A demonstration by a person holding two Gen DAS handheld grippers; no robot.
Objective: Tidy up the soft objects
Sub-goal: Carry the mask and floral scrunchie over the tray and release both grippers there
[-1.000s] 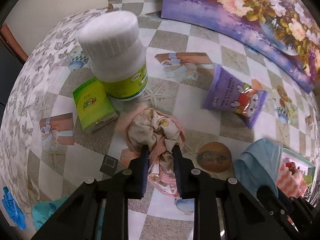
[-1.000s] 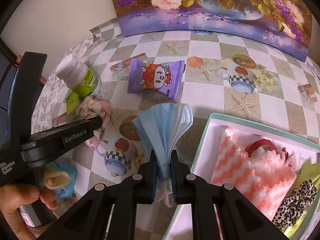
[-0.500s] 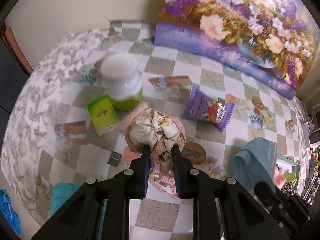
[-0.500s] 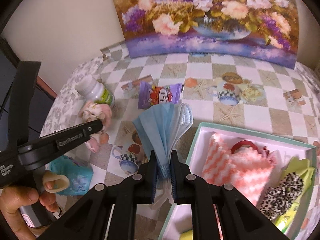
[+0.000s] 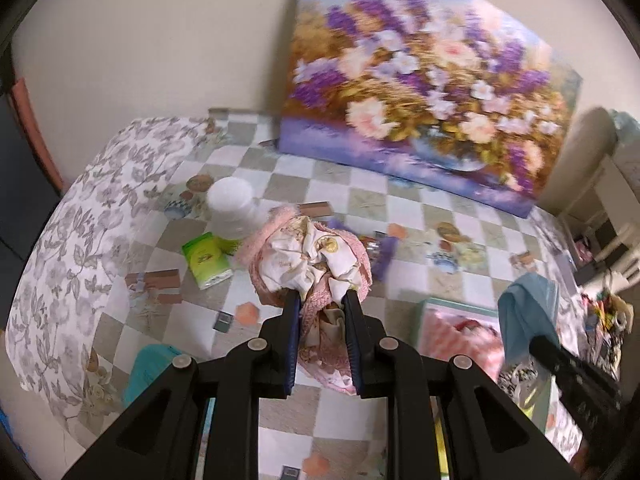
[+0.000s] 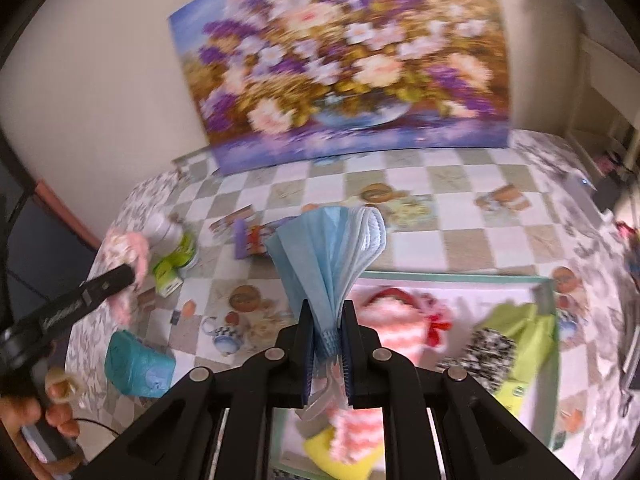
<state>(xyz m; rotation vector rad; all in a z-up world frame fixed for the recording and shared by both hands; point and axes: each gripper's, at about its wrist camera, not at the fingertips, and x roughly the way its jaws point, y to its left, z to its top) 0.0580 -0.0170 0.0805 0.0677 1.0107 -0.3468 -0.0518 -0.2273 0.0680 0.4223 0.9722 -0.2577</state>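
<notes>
- Pink and cream scrunchie (image 5: 310,264): bunched fabric, fluffy pink edge, cream printed centre; pinched between two black fingers, clear of the tabletop.
- Blue face masks (image 6: 330,256): stack of several, pleated, fanned out upward; lower end clamped between two black fingers, white ear loops trailing beneath.
- Teal-rimmed box (image 6: 546,292): open, white-lined, on the checked cloth; contains a pink-and-white fluffy cloth (image 6: 394,324), a leopard-print scrunchie (image 6: 486,354), a lime-green item (image 6: 528,332).

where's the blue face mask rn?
Clamped in the right gripper, fanned out above the table; the blue face mask hangs by the left edge of the open box.
</notes>
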